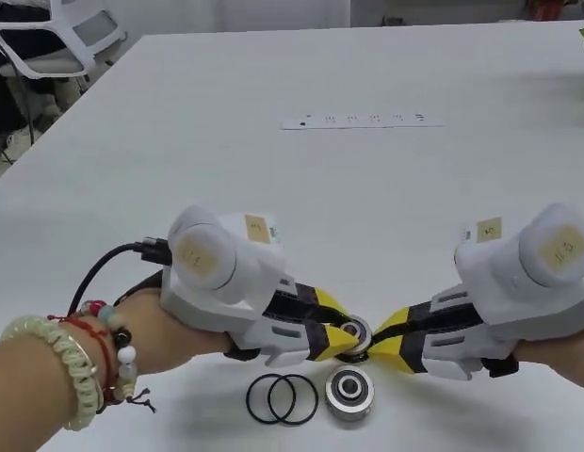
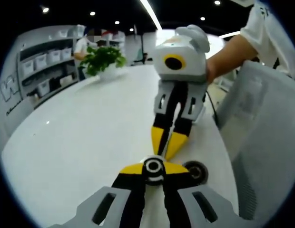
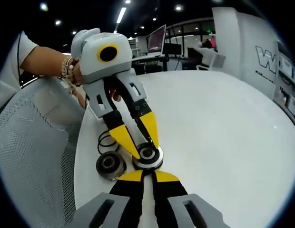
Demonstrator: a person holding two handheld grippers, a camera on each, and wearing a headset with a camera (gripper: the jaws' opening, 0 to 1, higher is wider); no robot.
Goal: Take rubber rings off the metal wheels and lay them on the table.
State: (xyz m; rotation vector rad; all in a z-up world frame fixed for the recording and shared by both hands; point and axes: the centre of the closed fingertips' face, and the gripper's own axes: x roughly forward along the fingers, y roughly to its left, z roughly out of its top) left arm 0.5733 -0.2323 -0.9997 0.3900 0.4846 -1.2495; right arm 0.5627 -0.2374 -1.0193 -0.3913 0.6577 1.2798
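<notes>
Open-plan office. Long white table (image 1: pixel 386 85) serves as workbench. Office chair (image 1: pixel 56 42) at its far left corner; mesh chair back (image 3: pixel 38 137) near. Shelving with white bins (image 2: pixel 43 66) along one wall, potted plant (image 2: pixel 103 59) on the table's far end. Monitor (image 3: pixel 157 38) on desks beyond. Recessed ceiling lights (image 3: pixel 121 14). Large wall lettering (image 3: pixel 266 59).

The left gripper (image 1: pixel 347 337) and right gripper (image 1: pixel 379 345) are white with yellow-and-black jaws; rubber rings (image 1: pixel 282 398) black, metal wheel (image 3: pixel 147 156) silver, table (image 1: pixel 367 207) white.
</notes>
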